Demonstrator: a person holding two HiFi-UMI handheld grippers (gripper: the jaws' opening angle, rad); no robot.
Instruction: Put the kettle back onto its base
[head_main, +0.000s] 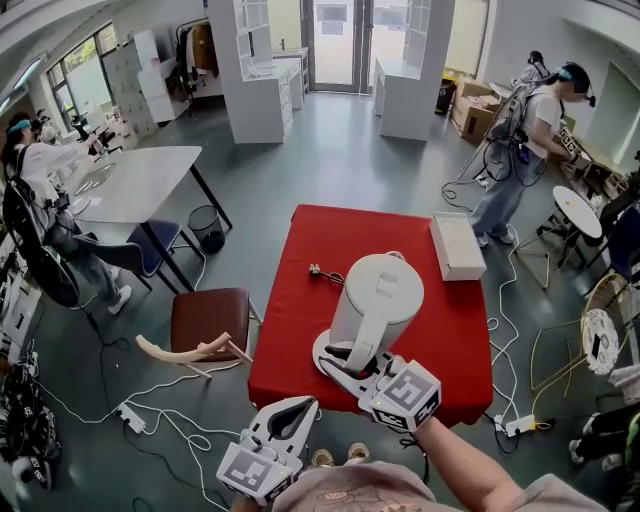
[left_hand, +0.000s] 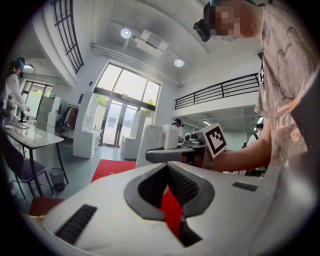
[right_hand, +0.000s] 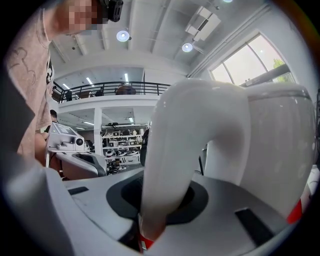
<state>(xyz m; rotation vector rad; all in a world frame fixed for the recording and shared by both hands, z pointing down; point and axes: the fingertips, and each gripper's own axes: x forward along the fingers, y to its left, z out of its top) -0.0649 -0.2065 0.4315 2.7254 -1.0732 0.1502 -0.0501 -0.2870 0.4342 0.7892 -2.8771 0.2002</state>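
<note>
The white kettle (head_main: 375, 290) stands upright on the red table (head_main: 300, 350), near its front edge. My right gripper (head_main: 345, 358) is shut on the kettle's curved handle (right_hand: 180, 150), which runs down between the jaws (right_hand: 160, 220); the kettle body (right_hand: 275, 140) fills the right of that view. A plug with a short cord (head_main: 318, 270) lies on the cloth left of the kettle. I cannot make out the base apart from the kettle. My left gripper (head_main: 305, 405) hangs in front of the table's near edge, jaws together and holding nothing (left_hand: 172, 200). It looks towards the kettle (left_hand: 157, 142).
A flat white box (head_main: 457, 245) lies at the table's far right corner. A brown chair (head_main: 208, 318) stands left of the table, with cables and a power strip (head_main: 130, 415) on the floor. A person (head_main: 530, 140) stands beyond the table at right.
</note>
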